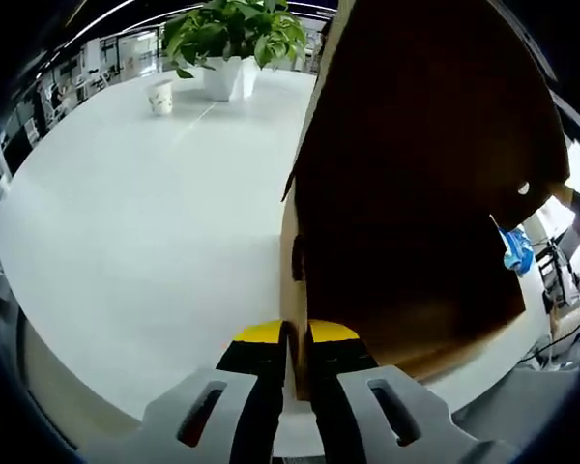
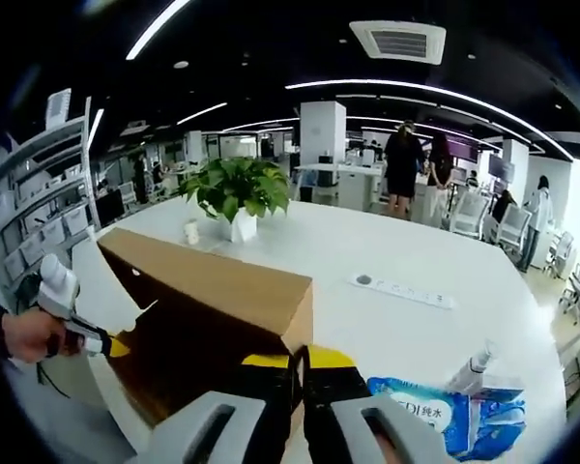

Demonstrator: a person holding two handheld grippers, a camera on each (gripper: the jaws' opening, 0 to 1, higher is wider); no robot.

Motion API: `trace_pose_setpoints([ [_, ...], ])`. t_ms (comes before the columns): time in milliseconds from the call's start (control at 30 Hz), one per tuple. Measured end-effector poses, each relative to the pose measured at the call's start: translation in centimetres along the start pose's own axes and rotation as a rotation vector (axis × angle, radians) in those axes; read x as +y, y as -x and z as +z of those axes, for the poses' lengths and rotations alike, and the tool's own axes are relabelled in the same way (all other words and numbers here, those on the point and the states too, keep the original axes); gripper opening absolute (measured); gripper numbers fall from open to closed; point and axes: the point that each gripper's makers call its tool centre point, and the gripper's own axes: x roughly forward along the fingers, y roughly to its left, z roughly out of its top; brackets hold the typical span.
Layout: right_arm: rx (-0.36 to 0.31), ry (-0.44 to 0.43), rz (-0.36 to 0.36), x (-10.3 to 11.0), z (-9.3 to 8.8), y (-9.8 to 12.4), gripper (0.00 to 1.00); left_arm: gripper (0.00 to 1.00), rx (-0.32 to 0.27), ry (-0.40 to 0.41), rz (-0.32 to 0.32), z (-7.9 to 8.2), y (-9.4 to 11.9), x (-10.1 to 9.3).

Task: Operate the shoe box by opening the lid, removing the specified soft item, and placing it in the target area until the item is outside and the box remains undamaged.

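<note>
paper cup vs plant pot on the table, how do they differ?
The paper cup is smaller and narrower than the plant pot. The cup carries nothing that can be seen; the pot holds a leafy green plant. The cup stands by itself, to the side of the pot. Both are white, upright, and on the white table.

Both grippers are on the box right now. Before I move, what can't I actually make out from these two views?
- Box contents: in the left gripper view the raised cardboard lid and deep shadow hide the inside; no soft item can be made out.
- Blue wipes pack: cut off by the right gripper view's bottom edge, label partly readable.
- Paper cup: too small to read its print.
- Right gripper: its own jaws cover where they meet the shoe box.
</note>
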Motion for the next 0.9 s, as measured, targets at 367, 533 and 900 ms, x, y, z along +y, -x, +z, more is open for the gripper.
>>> trace_pose_setpoints([
  [367, -0.006, -0.013, -0.019, 0.4, -1.7, 0.7, 0.00, 0.05, -0.006, -0.006, -0.002, 0.0, 0.0, -0.1],
  [533, -0.013, -0.007, -0.028, 0.5, -2.3, 0.9, 0.00, 0.05, -0.011, -0.010, -0.006, 0.1, -0.1, -0.2],
  [900, -0.018, -0.018, -0.047, 0.5, -3.0, 1.2, 0.00, 0.06, -0.021, -0.009, -0.016, 0.2, -0.3, -0.3],
])
